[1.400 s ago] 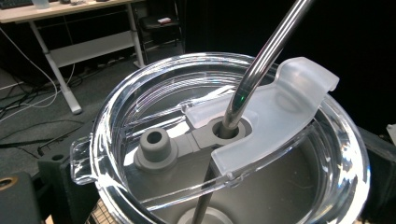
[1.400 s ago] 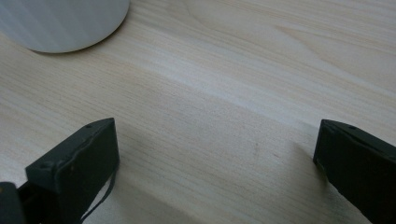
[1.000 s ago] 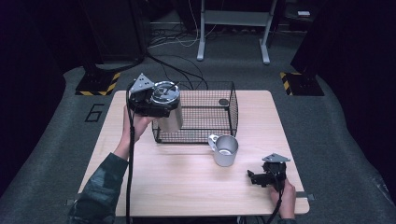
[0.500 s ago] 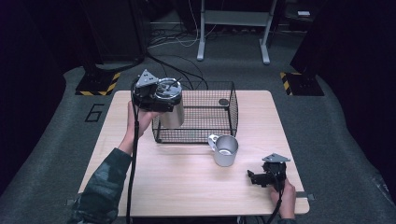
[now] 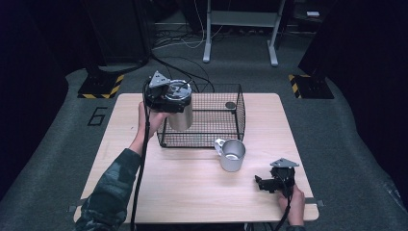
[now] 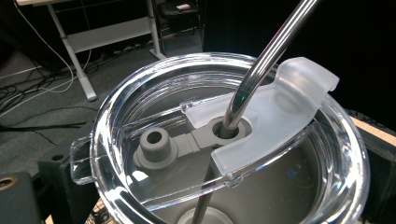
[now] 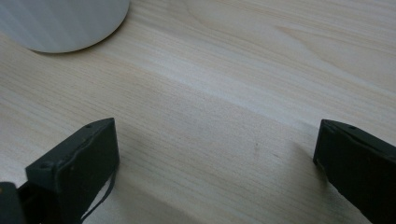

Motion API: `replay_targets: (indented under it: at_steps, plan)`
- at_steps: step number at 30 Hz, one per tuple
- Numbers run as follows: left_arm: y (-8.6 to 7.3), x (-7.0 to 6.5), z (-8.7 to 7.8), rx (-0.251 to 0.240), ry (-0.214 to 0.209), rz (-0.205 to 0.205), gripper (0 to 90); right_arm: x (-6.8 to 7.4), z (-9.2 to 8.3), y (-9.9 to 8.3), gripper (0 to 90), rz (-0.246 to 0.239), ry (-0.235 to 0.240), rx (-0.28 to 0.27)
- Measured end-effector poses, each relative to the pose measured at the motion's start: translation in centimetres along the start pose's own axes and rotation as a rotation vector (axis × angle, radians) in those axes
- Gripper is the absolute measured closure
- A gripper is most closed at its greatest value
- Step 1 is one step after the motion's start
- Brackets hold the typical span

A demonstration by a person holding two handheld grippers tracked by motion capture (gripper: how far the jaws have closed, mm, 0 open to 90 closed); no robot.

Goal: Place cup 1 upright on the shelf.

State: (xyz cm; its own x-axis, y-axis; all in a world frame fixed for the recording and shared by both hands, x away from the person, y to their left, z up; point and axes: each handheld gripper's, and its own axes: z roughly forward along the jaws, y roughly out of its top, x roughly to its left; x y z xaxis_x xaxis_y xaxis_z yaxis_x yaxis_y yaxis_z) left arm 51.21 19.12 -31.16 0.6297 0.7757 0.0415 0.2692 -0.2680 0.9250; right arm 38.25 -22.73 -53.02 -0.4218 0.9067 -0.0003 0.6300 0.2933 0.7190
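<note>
Holding a steel tumbler [image 5: 181,113] up at the left end of the black wire basket [image 5: 217,135], my left gripper [image 5: 163,96] sits at its rim. I take it to be clamped on the tumbler, though the jaws themselves are hidden from me. From the left gripper view, the clear plastic lid [image 6: 140,121] is round and glossy, with a frosted curved slider [image 6: 275,121], a grey rubbery plug [image 6: 155,145] and a polished metal straw [image 6: 261,65] passing through the hole. The straw's top is cut off by the edge. My right gripper [image 5: 270,183] rests on the pale wood-grain table [image 5: 192,192] near the right front corner, jaws spread wide and holding nothing. A brushed metal mug [image 5: 232,155] with a handle stands just in front of the basket. A small dark round thing [image 5: 230,105] lies inside the basket; I cannot make out what it is.
</note>
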Motion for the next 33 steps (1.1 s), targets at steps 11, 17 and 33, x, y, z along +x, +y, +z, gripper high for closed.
replay_targets:
  at_steps: [11, 17, 33]
  plan:
    - [0.2, 0.3, 1.5, 0.002, 0.026, -0.022, 4.1, 0.0, 0.0, 0.0, 0.0, 0.0, 0.0, 0.0]
    - [-0.2, 0.7, 2.8, 0.022, 0.04, -0.033, 4.1, 0.0, 0.0, 0.0, 0.0, 0.0, 0.0, 0.0]
    - [-1.8, 1.6, 5.6, 0.062, 0.073, -0.07, 4.1, 0.0, 0.0, 0.0, 0.0, 0.006, 0.0, -0.001]
